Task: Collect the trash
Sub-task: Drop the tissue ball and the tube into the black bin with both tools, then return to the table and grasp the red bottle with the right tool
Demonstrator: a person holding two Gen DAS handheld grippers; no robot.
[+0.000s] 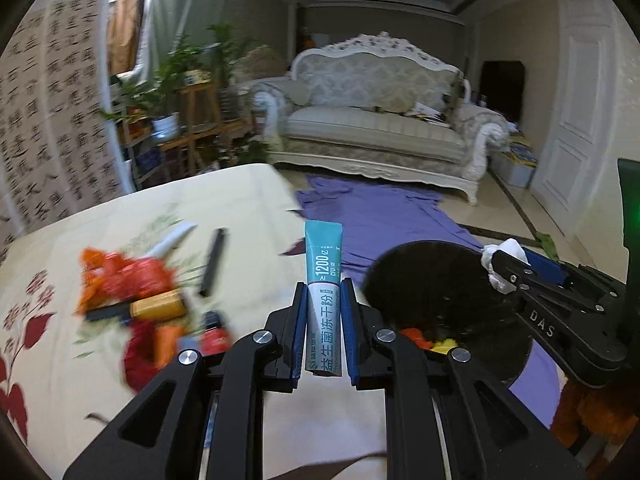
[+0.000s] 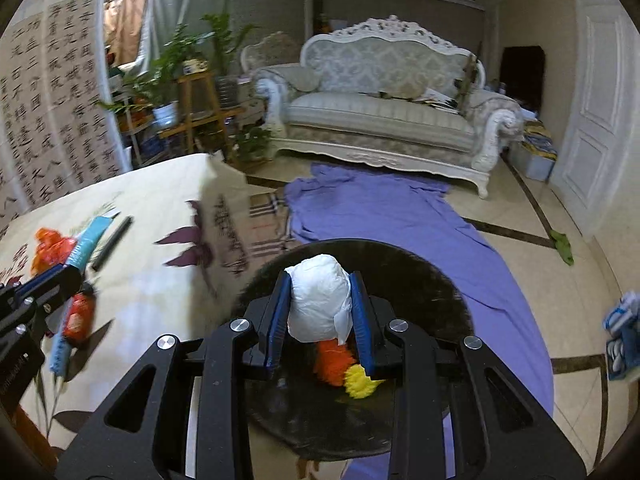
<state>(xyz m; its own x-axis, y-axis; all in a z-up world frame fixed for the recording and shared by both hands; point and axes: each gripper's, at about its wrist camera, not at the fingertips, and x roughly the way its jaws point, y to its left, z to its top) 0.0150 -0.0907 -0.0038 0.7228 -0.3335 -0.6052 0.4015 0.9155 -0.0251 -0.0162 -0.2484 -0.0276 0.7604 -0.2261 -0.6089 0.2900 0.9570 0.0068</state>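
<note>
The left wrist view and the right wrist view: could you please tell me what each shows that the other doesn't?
Only the left wrist view: the yellow box among red wrappers.
Only the right wrist view: the green rag on the floor and the blue-white pack at the right edge.
Both: the teal sachet in the left gripper, the white wad in the right gripper, the black bin.

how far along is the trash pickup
Done: orange and yellow scraps already lie in the round black bin. In hand: the left hand-held gripper grips a teal-and-white sachet; the right hand-held gripper holds a crumpled white wad over the bin. Left: red wrappers and a black stick on the floral tablecloth.
</note>
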